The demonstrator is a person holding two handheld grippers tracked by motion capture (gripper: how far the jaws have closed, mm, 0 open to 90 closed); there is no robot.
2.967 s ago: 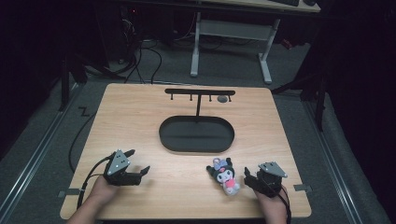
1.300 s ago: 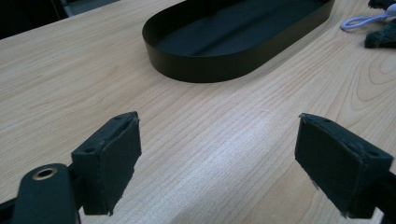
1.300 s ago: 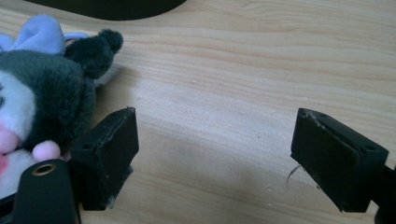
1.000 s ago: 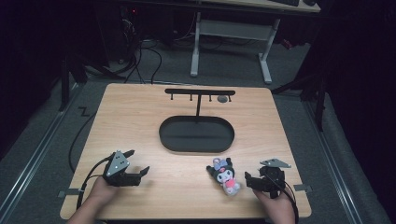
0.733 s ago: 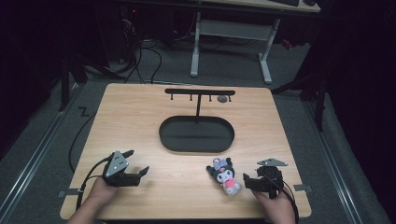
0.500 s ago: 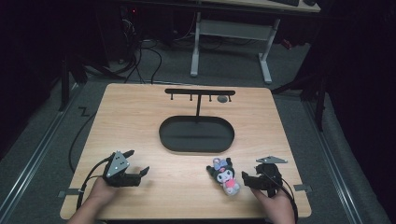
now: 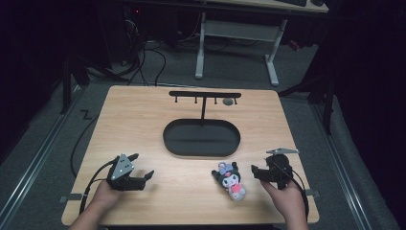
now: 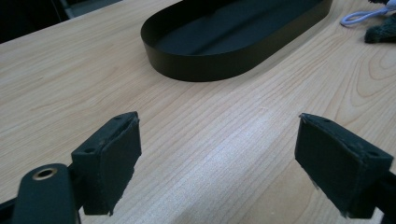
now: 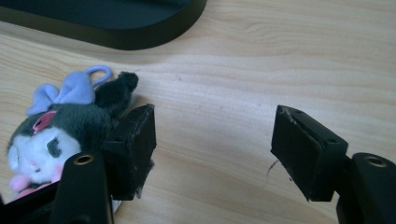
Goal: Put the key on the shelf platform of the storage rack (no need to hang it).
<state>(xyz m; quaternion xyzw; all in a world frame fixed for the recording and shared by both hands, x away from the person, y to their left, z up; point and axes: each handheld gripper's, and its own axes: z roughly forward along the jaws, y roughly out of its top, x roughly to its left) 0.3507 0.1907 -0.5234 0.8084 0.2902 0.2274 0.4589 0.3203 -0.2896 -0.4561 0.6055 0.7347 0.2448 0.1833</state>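
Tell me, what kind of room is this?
Probably a lab or workshop, dimly lit. A wooden table holds a black hook stand, and cables trail across the grey floor beside another desk's white legs.

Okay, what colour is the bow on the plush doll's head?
Light purple, lavender; the bow on the plush doll shows best in the right gripper view.

Looks like lab or recording studio, dim all round. Lone wooden table (image 7: 143, 120) lit in centre of frame, on grey carpet floor (image 7: 306, 110). Metal floor rails (image 7: 33, 163) run down lower left and right edges. Black cables (image 7: 143, 57) tangled on floor at upper left. White-legged desk frame (image 7: 234, 33) across top centre, keyboard (image 7: 292, 2) just visible at upper right. Black stands (image 7: 67, 76) at far left, dark surroundings beyond.
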